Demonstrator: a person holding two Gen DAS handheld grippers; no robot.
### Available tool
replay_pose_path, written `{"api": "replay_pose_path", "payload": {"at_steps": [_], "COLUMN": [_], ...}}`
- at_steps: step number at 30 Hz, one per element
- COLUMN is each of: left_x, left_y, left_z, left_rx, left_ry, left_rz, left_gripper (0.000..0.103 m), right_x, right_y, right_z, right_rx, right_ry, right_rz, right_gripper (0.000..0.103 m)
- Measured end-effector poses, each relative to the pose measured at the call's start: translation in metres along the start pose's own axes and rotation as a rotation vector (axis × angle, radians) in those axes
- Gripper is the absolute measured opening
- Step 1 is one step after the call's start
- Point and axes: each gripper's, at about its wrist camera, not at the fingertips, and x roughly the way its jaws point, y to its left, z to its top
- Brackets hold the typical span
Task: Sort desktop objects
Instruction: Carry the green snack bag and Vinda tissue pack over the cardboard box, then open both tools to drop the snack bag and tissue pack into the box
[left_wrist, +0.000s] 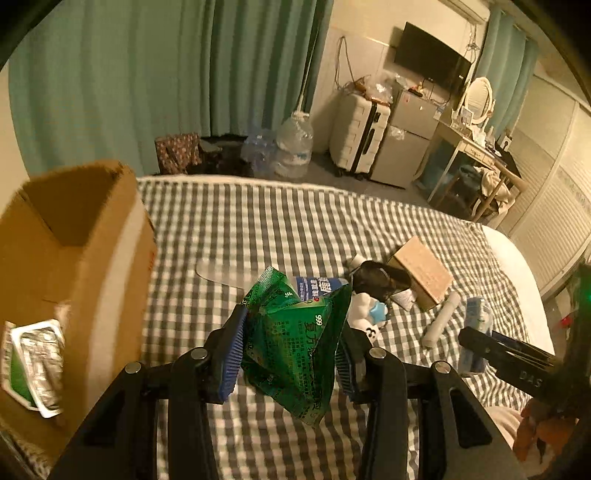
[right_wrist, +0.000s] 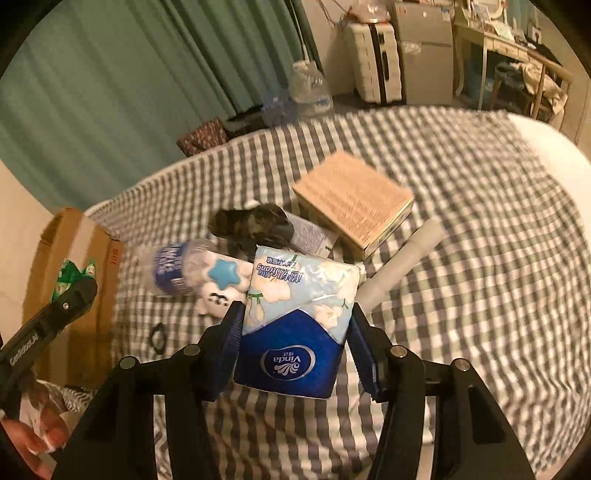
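Note:
My left gripper (left_wrist: 293, 321) is shut on a crumpled bunch of green foil packets (left_wrist: 295, 350), held up above the checked bedspread (left_wrist: 258, 229). Just left of it stands an open brown cardboard box (left_wrist: 74, 258). My right gripper (right_wrist: 295, 308) is shut on a blue-and-white tissue pack (right_wrist: 295, 325), also lifted off the bed. In the left wrist view the right gripper (left_wrist: 476, 343) shows at the right with the tissue pack (left_wrist: 474, 314). In the right wrist view the left gripper (right_wrist: 79, 291) hangs by the cardboard box (right_wrist: 103, 266).
On the bed lie a tan flat box (right_wrist: 354, 199), a white tube (right_wrist: 399, 262), a dark camouflage item (right_wrist: 251, 221), a white plush toy with a blue star (right_wrist: 221, 277), a blue-labelled bottle (right_wrist: 170, 269) and a small black ring (right_wrist: 157, 338). A hand (right_wrist: 40, 439) shows at lower left.

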Motion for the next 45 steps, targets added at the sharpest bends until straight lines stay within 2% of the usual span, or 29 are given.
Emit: {"api": "replay_pose_path", "payload": {"at_steps": [4,13,18,24,31,36,45], "left_x": [-0.033,-0.085,-0.112,-0.137,-0.14,-0.121,-0.07], "left_y": [0.001,0.013,0.042,0.093,0.162,0.209,0.256], "left_z": [0.002,0.002,0.002,0.001,-0.009,-0.022,-0.036], "left_rx": [-0.003,-0.025,-0.059,-0.104,-0.188,-0.249,-0.302], "left_ry": [-0.037,-0.133,-0.165,-0.202,-0.198,-0.168,-0.071], "left_rz": [0.004,-0.009,-0.004,0.047,0.137,0.184,0.191], "left_gripper": [0.044,0.044,0.044,0.044,0.044,0.044,0.044], "right_x": [-0.022,-0.076,-0.094,-0.101,-0.078,-0.039,0.033], "right_y": [0.014,0.081,0.129,0.188,0.271,0.32,0.355], "right_z": [0.008,0.002,-0.002,-0.002,-0.005,-0.007,-0.01], "right_rx": [-0.041,-0.165,-0.25,-0.326,-0.435,-0.499,-0.509], "right_ry": [-0.035,-0.107,-0.129,-0.142,-0.1,-0.038,0.076], "right_rz": [0.011,0.069,0.091,0.153,0.254,0.312,0.322], "right_gripper": [0.055,0.055,0.055,0.055,0.055,0.055,0.055]}}
